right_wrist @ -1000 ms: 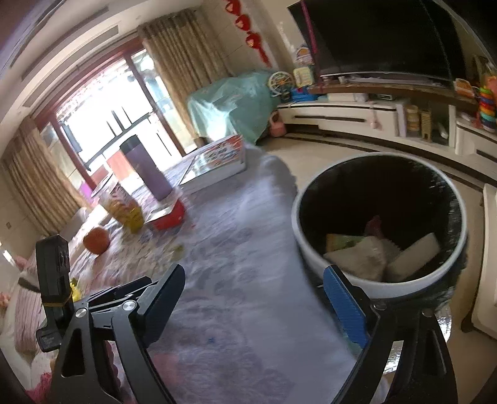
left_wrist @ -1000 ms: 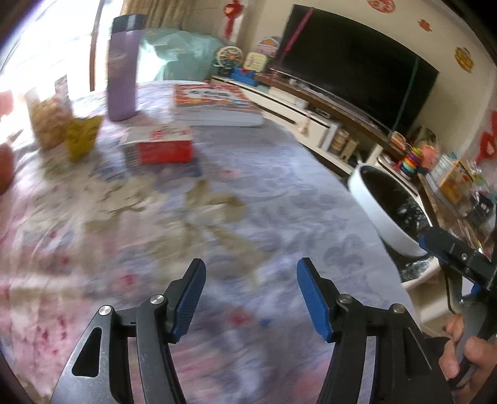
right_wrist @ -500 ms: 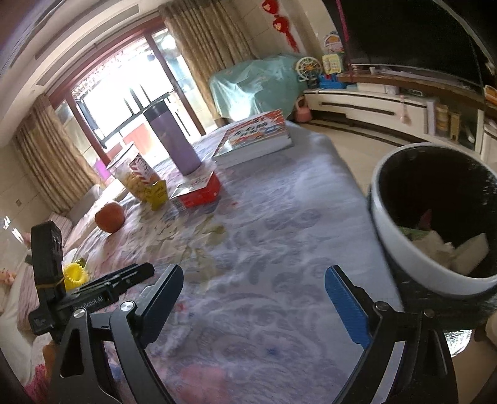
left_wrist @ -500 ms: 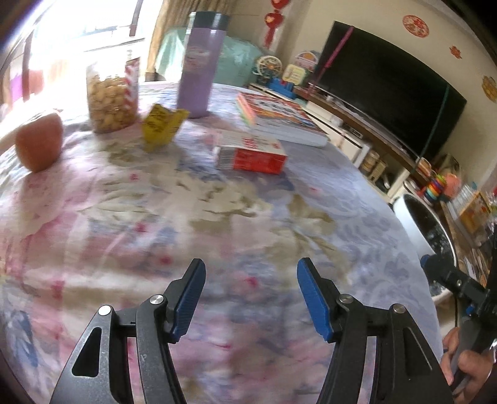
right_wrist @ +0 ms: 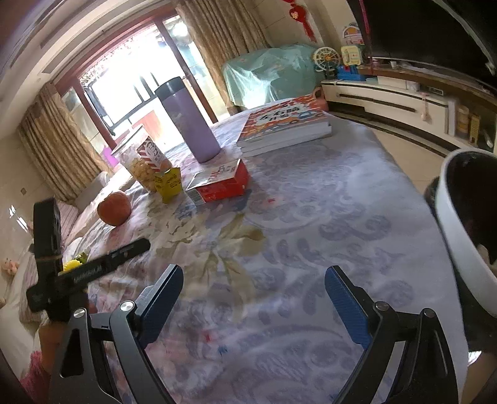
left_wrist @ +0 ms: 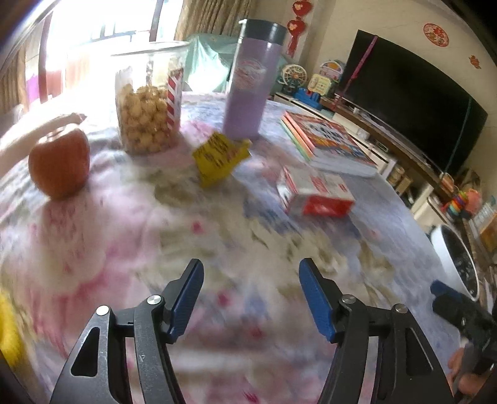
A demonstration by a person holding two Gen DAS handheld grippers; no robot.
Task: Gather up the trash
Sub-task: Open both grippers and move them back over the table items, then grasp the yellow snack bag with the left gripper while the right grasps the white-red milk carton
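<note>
Since a second ago, your left gripper (left_wrist: 251, 295) has swung from the trash bin (right_wrist: 459, 230) toward the yellow wrapper (left_wrist: 219, 158), its empty jaws opening. Your right gripper (right_wrist: 253, 295) gapes empty. Bin contents are cut off; the near tablecloth (left_wrist: 217, 248) is blurred.

I'm looking across a living room: bright daylight pours through a tall window (right_wrist: 124, 90) with dark red frames, flanked by tan curtains (right_wrist: 52, 143). A big dark television (left_wrist: 413, 99) hangs on the pale wall above a long low white cabinet (right_wrist: 388, 105). Red paper ornaments (left_wrist: 296, 29) dot that wall. A teal cover (right_wrist: 267, 74) drapes some furniture in the corner. The floor (right_wrist: 400, 146) is light tile.
</note>
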